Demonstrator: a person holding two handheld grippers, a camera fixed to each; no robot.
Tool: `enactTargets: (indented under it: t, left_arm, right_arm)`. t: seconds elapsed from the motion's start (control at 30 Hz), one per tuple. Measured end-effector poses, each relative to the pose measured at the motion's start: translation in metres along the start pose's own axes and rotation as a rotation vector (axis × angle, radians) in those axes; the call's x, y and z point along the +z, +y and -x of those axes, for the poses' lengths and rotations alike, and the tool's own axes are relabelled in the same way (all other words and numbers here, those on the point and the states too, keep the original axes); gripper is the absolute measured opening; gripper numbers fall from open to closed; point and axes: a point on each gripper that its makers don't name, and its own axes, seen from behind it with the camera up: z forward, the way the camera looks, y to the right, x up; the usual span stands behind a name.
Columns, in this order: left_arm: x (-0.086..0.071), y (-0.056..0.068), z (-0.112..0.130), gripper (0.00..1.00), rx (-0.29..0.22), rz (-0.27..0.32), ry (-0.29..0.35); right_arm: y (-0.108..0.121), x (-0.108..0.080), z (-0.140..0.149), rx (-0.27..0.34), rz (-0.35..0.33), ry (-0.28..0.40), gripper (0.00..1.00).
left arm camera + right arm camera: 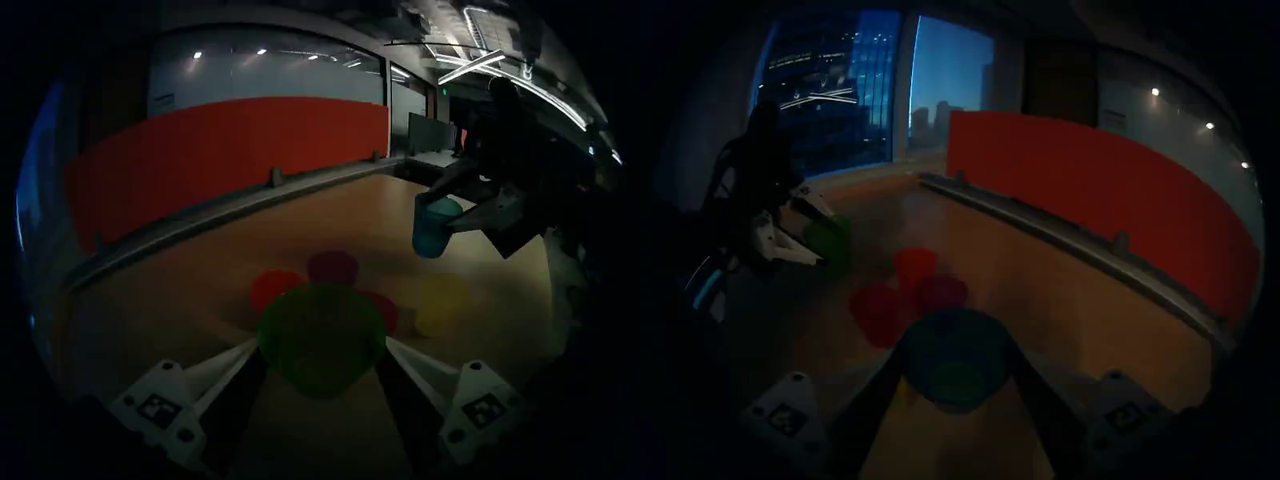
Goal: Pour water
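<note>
Wooden table (pixel 200 280), light brown, dimly lit. Four cups stand on it, all upright. Three form tight cluster near middle: red cup (pixel 272 288), maroon cup (pixel 334 266) just behind it, second red cup (pixel 387 310) beside those. Yellow cup (pixel 440 304) stands apart from cluster. Red divider panel (pixel 240 152) runs along table's far edge on grey rail.

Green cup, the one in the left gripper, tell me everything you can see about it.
The green cup looks like plain plastic, round and tapered, with no handle. It sits between the fingers of the left gripper, which press on its two sides. The red cups stand close behind it. The right gripper view shows it farther off, at that gripper's tips. The light is too dim to tell its tilt, whether it holds water, or whether it touches the table.
</note>
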Motion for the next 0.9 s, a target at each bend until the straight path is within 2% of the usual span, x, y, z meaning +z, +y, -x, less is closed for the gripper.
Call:
enactTargets:
  t: [0.27, 0.43, 0.63, 0.9]
  left_arm:
    - [-0.034, 0.019, -0.037, 0.85, 0.011, -0.013, 0.133]
    - [-0.053, 0.034, -0.055, 0.85, -0.007, -0.006, 0.206]
    - [-0.069, 0.048, -0.067, 0.85, -0.013, -0.003, 0.261]
    - [-0.082, 0.062, -0.079, 0.84, -0.017, 0.010, 0.310]
  right_arm:
    - [-0.018, -0.030, -0.031, -0.007, 0.013, 0.101, 0.94]
    - [-0.031, -0.046, -0.049, -0.014, 0.021, 0.169, 0.94]
    - [-0.044, -0.060, -0.068, -0.016, 0.027, 0.246, 0.93]
    - [-0.056, -0.071, -0.085, -0.005, 0.039, 0.332, 0.93]
